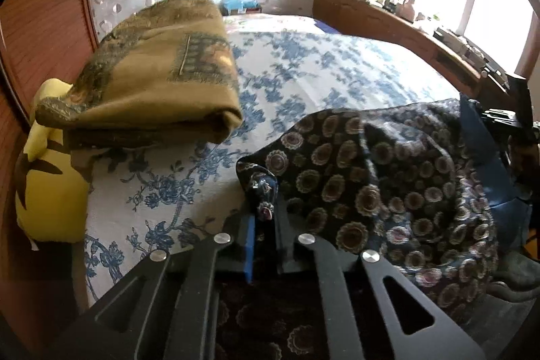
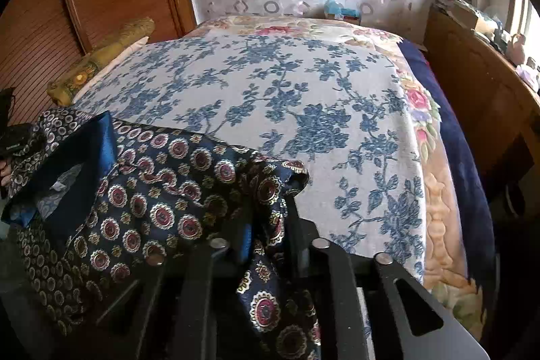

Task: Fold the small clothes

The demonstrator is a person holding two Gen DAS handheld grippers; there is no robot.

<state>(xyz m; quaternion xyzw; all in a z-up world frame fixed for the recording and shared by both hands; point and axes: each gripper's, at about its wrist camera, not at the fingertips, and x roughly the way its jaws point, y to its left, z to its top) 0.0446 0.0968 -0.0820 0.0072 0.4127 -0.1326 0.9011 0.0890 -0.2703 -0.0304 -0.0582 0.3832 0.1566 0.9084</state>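
Note:
A dark navy garment [image 1: 388,177] printed with round medallions and lined in plain blue lies bunched at the near edge of the bed. My left gripper [image 1: 265,208] is shut on its left corner, with the cloth pinched between the black fingers. In the right wrist view the same garment [image 2: 162,188] spreads to the left, its blue lining [image 2: 84,157] turned outward. My right gripper [image 2: 270,225] is shut on the garment's right edge, and cloth hangs down between its fingers.
The bed carries a white cover with blue flowers [image 2: 287,110]. A folded olive-brown blanket [image 1: 152,73] and a yellow cushion [image 1: 47,177] lie at the left by the wooden wall. A wooden ledge with clutter [image 1: 422,22] runs under the window on the right.

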